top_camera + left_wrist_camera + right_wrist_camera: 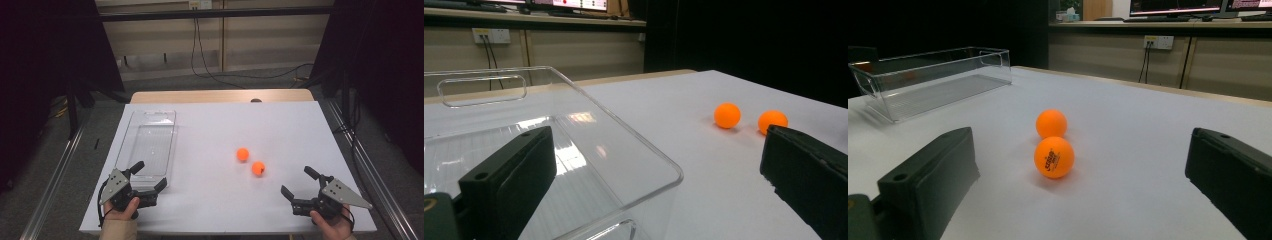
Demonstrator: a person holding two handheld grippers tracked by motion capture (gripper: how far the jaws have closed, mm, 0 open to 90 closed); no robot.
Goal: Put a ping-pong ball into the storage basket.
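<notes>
Desk (210, 200) white, two orange balls mid-right, close together, not touching. Nearer ball (258, 168) ahead-left of my right tool (296, 183); in right gripper view it sits between jaws, farther off, printed logo facing me. Farther ball (242, 154) just behind it. Right tool spread wide, holding nothing. My left tool (149, 176) also wide, empty, at near end of clear plastic bin (150, 120); one jaw over bin's near corner, other outside it. Bin on left side of desk, well apart from balls.
</notes>
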